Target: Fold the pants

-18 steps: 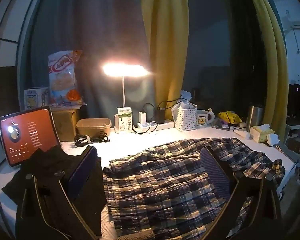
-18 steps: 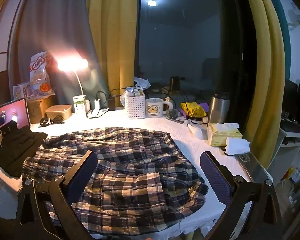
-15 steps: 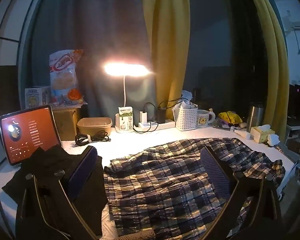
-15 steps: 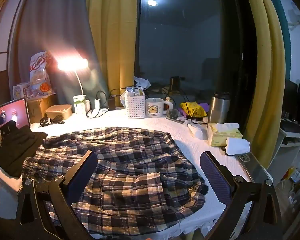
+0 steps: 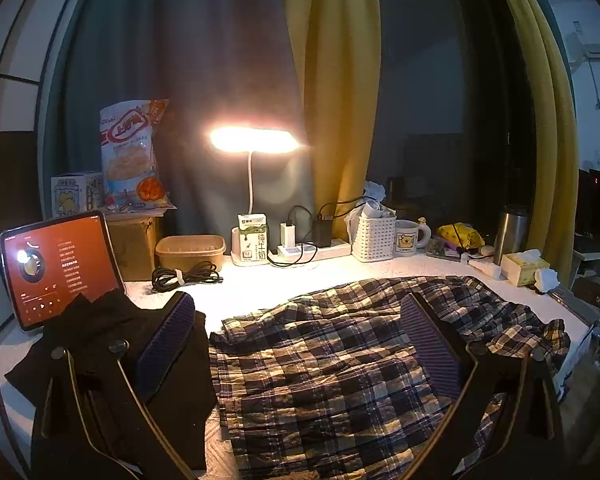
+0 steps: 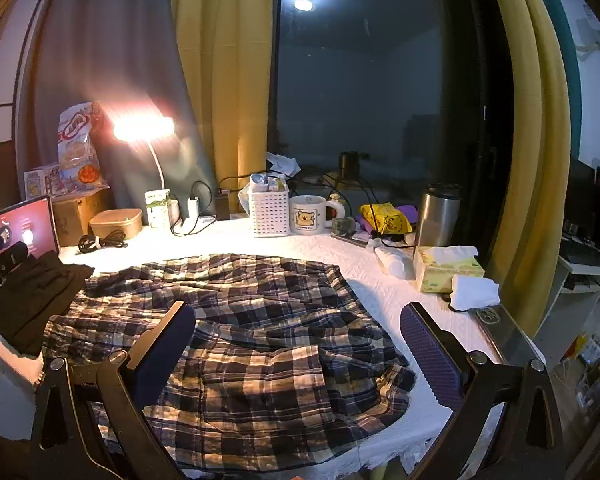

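Plaid cotton pants (image 6: 236,332) lie rumpled across your white-covered counter (image 6: 384,280), both left tongs (image 5: 300,344) and right tongs (image 6: 296,356) gaping wide and empty above them; soft, light cloth, probably best pinched at the waistband or hems.

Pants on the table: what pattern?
Dark-and-cream plaid pants, clearest in the right wrist view.

Navy, black and cream plaid cotton pants (image 6: 240,320) cover a white quilted surface (image 6: 384,292); beside them lies a plain black folded garment (image 5: 112,340), behind hang mustard-yellow curtains (image 6: 224,80).
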The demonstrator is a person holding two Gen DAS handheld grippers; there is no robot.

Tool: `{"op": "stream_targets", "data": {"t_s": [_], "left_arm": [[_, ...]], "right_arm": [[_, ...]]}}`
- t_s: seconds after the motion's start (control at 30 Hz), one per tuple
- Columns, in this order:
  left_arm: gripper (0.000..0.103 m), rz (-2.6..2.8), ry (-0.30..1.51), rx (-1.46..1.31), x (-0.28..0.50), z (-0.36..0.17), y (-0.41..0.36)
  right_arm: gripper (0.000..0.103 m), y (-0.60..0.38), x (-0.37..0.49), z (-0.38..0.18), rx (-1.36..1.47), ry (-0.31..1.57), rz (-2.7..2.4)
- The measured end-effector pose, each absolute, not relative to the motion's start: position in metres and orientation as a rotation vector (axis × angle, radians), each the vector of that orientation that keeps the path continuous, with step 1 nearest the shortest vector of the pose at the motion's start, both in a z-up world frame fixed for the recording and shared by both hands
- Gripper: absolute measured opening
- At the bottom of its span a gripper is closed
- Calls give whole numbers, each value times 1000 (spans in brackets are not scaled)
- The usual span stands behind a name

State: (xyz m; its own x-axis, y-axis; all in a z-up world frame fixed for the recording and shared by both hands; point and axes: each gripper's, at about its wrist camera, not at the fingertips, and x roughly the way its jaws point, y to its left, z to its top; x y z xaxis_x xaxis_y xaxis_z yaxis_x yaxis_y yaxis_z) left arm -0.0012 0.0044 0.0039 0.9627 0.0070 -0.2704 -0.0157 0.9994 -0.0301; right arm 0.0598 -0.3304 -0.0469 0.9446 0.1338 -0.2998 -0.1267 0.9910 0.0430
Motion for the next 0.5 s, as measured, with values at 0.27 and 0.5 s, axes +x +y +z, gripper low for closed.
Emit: {"op": "stream_targets", "data": {"t_s": [0.27, 0.5], "left_arm": [[102, 9, 273, -32, -1, 3, 4], [102, 8, 268, -22, -3, 3, 2]], "right_arm": [[103, -331, 60, -47, 23, 308, 133], [103, -331, 60, -47, 23, 308, 134]]}}
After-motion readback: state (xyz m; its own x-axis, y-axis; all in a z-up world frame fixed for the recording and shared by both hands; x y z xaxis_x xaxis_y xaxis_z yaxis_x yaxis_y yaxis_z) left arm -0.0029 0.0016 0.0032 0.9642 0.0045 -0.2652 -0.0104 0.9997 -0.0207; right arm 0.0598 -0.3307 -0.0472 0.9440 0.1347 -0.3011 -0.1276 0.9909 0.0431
